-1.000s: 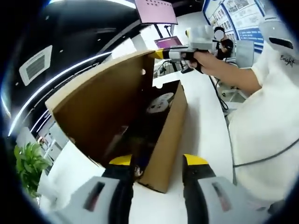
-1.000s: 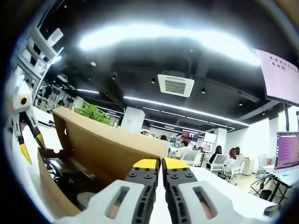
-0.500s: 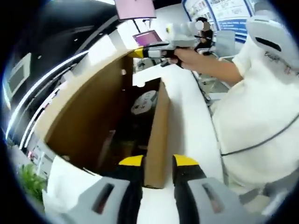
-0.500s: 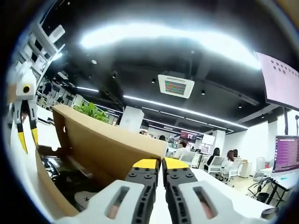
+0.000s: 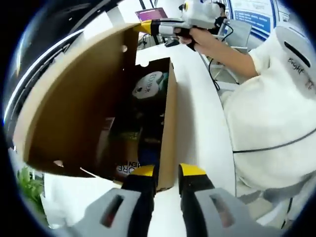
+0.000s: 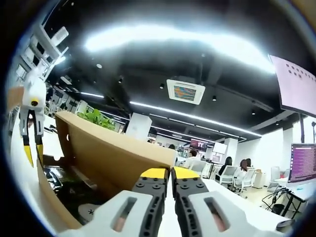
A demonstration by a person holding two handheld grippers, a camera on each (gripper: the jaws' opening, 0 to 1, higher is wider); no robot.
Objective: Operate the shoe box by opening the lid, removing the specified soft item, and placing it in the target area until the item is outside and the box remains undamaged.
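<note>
shoe box [image 5: 168, 128] with its lid [image 5: 79, 98] raised: the right gripper [image 6: 163, 173], held out at arm's length, is clenched on the lid's far corner, while the left gripper [image 5: 162, 171] straddles the near end wall, jaws close about it, contact not resolvable. soft items [image 5: 148, 86] lie inside, ahead of the left jaws; holding the lid steady without bending it further back should spare the cardboard.

left gripper view: aimed lengthwise down into shoe box [image 5: 168, 143] | right gripper view: tilted ceilingward from raised lid [image 6: 113, 153] | shared: box, lid
</note>
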